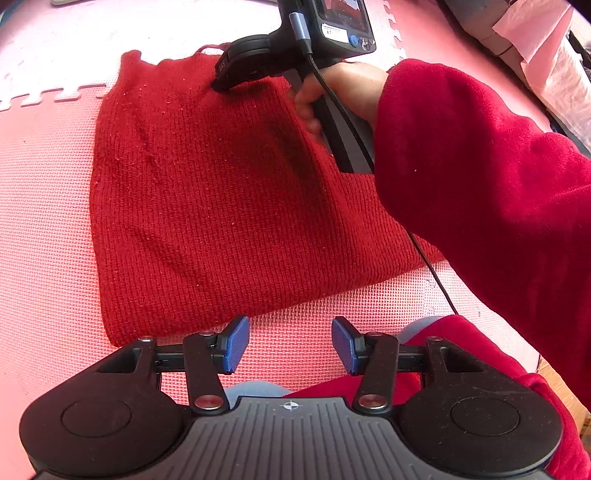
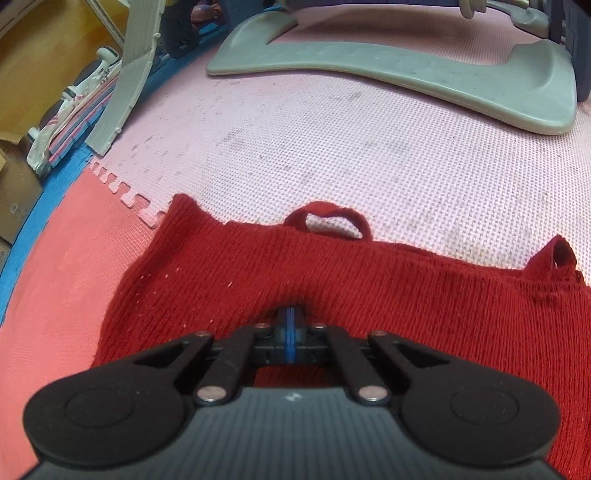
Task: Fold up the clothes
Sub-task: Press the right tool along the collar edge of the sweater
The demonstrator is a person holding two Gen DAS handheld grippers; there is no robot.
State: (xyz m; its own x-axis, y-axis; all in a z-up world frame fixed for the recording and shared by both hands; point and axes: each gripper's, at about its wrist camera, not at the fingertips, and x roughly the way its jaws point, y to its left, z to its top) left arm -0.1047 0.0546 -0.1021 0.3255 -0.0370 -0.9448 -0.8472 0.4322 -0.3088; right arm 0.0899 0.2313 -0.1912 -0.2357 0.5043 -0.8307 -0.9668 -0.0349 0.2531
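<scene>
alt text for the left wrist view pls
A red knit garment lies flat on a pink foam mat; the right gripper, shut, presses its far edge. The left gripper hovers open over bare mat near the near edge.

No readable words or brand names anywhere. Only a small crosshair mark (image 1: pixel 290 406) printed on the ribbed black housing of the left tongs, a fainter one (image 2: pixel 293 397) on the right tongs' housing, and a white label (image 1: pixel 334 31) under the small screen, print too tiny to read.
</scene>
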